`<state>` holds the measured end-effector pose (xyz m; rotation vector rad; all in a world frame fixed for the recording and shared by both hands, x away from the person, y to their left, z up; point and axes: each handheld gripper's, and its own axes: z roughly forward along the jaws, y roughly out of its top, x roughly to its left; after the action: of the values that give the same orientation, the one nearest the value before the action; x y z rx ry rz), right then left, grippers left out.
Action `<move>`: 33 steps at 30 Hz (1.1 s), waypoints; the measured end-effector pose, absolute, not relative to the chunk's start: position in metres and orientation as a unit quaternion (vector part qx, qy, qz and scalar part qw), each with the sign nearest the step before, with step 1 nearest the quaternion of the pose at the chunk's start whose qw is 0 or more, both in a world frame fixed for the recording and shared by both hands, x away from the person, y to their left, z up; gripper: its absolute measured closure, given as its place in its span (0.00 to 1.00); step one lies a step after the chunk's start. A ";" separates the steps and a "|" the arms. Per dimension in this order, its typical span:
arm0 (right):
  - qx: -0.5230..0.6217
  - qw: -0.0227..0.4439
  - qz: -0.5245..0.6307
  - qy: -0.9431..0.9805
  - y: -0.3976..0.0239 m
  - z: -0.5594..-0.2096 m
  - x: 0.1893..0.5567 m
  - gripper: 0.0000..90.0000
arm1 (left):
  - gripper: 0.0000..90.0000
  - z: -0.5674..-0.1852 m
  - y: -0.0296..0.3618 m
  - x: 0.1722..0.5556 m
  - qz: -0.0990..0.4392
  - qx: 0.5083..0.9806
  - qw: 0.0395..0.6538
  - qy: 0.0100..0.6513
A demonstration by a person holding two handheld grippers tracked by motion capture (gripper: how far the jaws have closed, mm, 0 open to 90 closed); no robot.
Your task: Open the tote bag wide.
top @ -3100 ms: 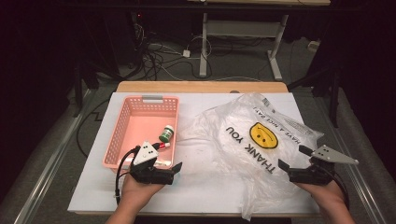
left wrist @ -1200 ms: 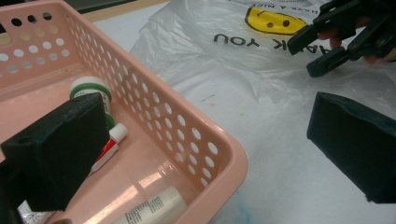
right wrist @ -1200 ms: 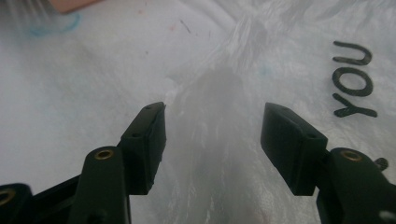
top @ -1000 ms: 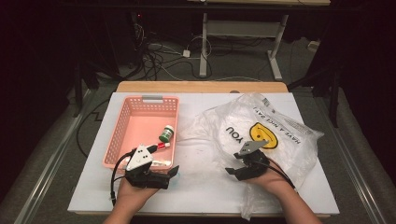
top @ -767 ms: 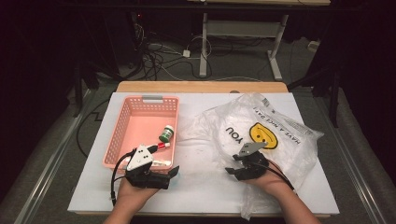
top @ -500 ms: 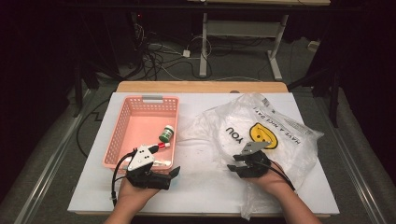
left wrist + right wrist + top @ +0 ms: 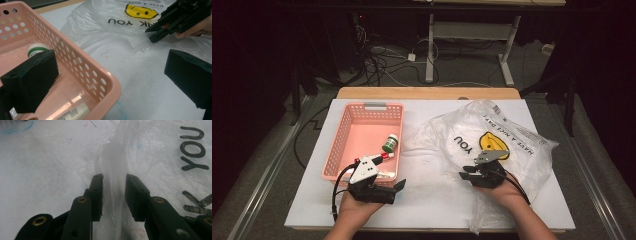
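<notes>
Covering the table [image 7: 432,210], a white sheet bears a pink basket [image 7: 343,137] holding a green-capped bottle [image 7: 390,143]. The right gripper [image 7: 114,195] has been closing around a fold of the plastic bag [image 7: 522,145], a gap remaining. The left gripper [image 7: 110,75] gapes empty.

The tube's [image 7: 72,113] label in the basket [image 7: 100,82] is too blurred to read; the left tool [image 7: 107,75] partly hides the green-capped bottle [image 7: 37,48].

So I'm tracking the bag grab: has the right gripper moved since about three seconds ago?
Yes. The right gripper came leftward from the table's right edge onto the plastic bag, below the smiley print; its fingers have just been closing around a fold of film.
</notes>
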<state>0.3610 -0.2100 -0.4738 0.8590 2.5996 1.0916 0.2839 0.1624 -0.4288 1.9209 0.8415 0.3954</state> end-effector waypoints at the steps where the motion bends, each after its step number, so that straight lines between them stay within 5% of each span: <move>1: 0.291 0.098 0.369 0.877 -0.211 -0.473 0.361 0.76 | 0.00 -0.429 0.163 0.284 0.162 0.788 0.483 0.345; 15: 0.301 0.102 0.376 0.870 -0.218 -0.471 0.363 0.76 | 0.00 -0.429 0.163 0.284 0.161 0.788 0.483 0.346; 20: 0.299 0.104 0.364 0.876 -0.217 -0.475 0.364 0.85 | 0.00 -0.429 0.162 0.284 0.161 0.789 0.482 0.346; 23: 0.292 0.121 0.363 0.877 -0.217 -0.476 0.362 0.99 | 0.00 -0.429 0.163 0.284 0.160 0.788 0.483 0.346; 33: 0.297 0.153 0.415 0.846 -0.224 -0.461 0.358 1.00 | 0.00 -0.430 0.163 0.284 0.159 0.789 0.483 0.346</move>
<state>0.3581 -0.2237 -0.4607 0.8529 2.4273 1.1895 0.2842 0.1625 -0.4295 1.9219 0.8441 0.3874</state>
